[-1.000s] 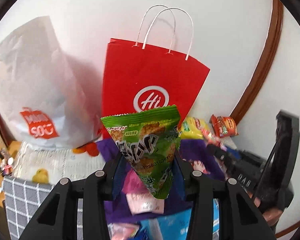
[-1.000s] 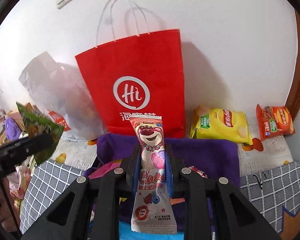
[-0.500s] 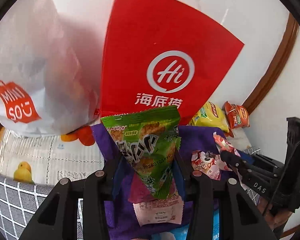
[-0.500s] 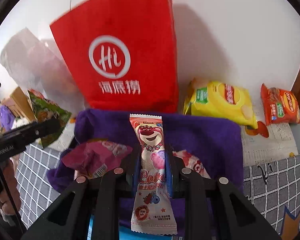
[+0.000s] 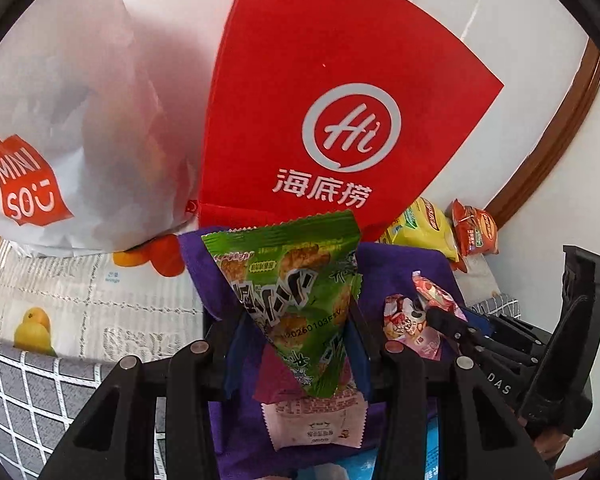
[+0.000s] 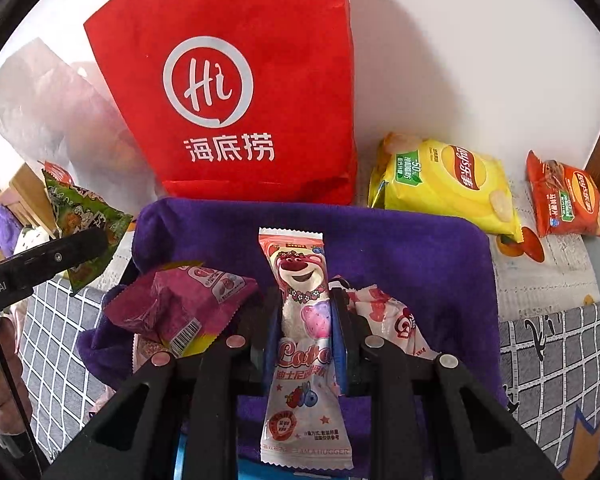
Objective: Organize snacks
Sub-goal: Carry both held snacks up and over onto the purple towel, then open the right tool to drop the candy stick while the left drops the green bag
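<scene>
Both grippers have dropped lower and closer to the purple cloth [image 6: 400,248] over the last second: the red paper bag [image 6: 236,80] now fills far more of each view and its handles are nearly cut off at the top. I judge both packets are on their way down to a spot on or near the cloth, so 2 snacks are close to being placed.

The left gripper [image 5: 296,332] pinches a green triangular snack packet [image 5: 292,288], crinkly foil with a serrated top seam, held upright. The right gripper [image 6: 304,320] is pressed onto a slim pink bear-print packet [image 6: 300,280], glossy film, also upright.

The cloth is soft and fuzzy, carrying a crumpled magenta packet [image 6: 180,304] at left and a red-and-white wrapper [image 6: 392,320] at right. Far right, against the wall, lie a puffy yellow chip bag [image 6: 448,184] and a smaller orange chip bag [image 6: 564,196]. A white plastic bag [image 5: 80,140] slumps at far left.
</scene>
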Tool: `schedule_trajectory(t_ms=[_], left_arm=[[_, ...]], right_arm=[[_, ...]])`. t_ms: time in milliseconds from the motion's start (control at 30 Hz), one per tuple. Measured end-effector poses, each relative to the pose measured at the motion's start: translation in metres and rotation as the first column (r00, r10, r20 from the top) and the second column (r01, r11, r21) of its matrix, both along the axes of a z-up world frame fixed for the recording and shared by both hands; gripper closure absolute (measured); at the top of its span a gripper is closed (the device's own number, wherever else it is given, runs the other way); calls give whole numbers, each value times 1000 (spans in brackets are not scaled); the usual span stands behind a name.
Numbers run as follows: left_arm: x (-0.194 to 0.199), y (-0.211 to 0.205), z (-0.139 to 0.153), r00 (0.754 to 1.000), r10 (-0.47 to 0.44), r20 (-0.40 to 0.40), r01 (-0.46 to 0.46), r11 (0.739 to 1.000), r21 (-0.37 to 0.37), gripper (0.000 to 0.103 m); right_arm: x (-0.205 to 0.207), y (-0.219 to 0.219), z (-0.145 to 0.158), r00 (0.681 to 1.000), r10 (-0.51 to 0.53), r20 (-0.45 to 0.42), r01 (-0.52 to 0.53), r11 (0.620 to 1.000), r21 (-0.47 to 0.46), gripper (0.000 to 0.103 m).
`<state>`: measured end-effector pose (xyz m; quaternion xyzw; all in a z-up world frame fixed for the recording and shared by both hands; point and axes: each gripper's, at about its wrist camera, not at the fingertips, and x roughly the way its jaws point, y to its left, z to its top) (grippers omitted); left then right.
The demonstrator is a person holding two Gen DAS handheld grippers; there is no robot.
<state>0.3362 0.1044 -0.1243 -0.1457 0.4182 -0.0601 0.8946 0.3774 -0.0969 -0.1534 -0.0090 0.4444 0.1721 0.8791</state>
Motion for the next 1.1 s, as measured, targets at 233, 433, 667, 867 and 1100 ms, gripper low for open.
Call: schedule_trajectory(t_ms=[233,433,667,867,1100], left_arm=[[1,-8,-2,1000,-11,-2,12,1000,15,62],[1,-9,-4,1000,-10,-9,10,1000,14,62],[2,-9,-6,1000,-17,-15,17,1000,16,62],[2,-9,-7,1000,-13,-20,13,1000,11,62],[4,-18,-10,999,-40,-33,41,999,20,62]], right_arm=[[5,-3,-5,999,-8,-33,8,1000,13,78],[7,-7,-6,999,-30,-37,30,1000,7,77],[2,-2,-1,1000,-15,-24,15,1000,-15,66],[-7,-7,18,1000,-17,21,17,1000,4,61],[-15,-14,36,997,-30,73,30,999,13,60]])
